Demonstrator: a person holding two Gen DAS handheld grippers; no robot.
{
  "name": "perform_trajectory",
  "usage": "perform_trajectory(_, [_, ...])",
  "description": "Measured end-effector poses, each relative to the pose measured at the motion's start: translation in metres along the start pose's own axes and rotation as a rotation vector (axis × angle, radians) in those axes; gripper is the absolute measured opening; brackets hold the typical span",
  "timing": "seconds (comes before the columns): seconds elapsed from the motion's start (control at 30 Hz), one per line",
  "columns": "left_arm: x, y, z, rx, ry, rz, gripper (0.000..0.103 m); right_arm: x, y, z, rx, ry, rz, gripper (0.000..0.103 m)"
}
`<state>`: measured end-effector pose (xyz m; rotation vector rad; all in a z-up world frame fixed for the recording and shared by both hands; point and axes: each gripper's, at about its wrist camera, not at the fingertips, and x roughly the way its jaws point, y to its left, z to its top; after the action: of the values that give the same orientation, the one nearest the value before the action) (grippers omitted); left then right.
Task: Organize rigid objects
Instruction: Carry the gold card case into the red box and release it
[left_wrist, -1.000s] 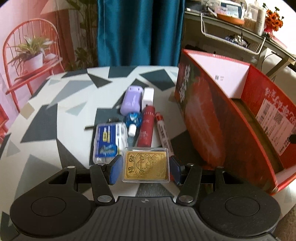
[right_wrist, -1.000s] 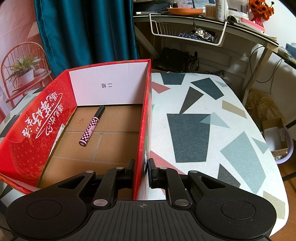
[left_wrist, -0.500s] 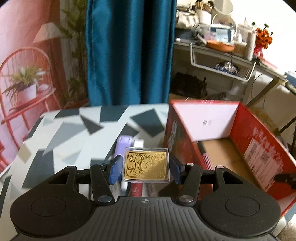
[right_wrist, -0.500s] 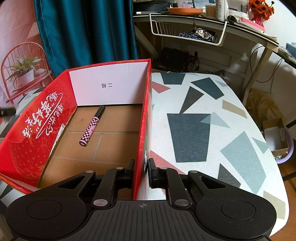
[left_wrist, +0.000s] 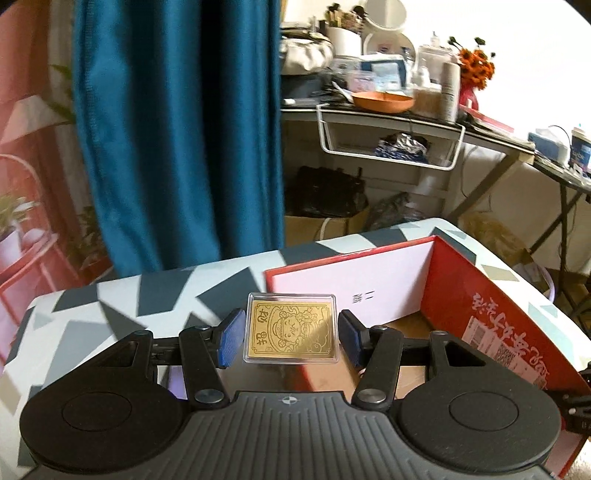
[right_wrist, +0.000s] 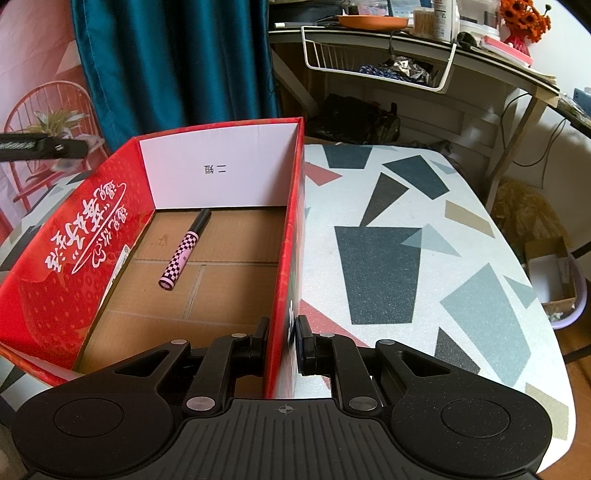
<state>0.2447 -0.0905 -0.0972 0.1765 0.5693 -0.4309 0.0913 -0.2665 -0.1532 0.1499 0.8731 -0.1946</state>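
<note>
Black ribbed left gripper (left_wrist: 291, 334), blue pads, silver pivot screws, matching black right gripper (right_wrist: 282, 341)

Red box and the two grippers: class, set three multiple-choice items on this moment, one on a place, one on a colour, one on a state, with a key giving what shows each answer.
1. Where does the checkered pen lie?
A. on the red box's cardboard floor
B. on the table
C. in a gripper

2. What colour is the card in the clear case?
A. green
B. gold
C. white

3. What is the right gripper doing?
A. hanging open over the table
B. holding the pen
C. clamping the box's side wall

Key: 1 A, the pen rests inside the box; 2 B, its face is gold; 3 C, its jaws pinch the wall.
</note>
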Motion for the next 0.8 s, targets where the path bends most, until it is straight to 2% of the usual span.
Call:
perform_trajectory(0.37, [0.043,-0.02,0.006,0.055,0.053,-0.048,0.058,0.0,0.0,0.0,-0.022,0.002,0.003,0.013])
perform_trajectory(0.63, [0.054,-0.022,0.006,0.066,0.072,-0.1,0.061,0.0,-0.002,0.0,-0.019,-0.002,0.018,0.013])
perform_trajectory(0.8, [0.04,-0.017,0.009,0.044,0.032,-0.103,0.065,0.0,-0.003,-0.001,-0.019,-0.003,0.023,0.014])
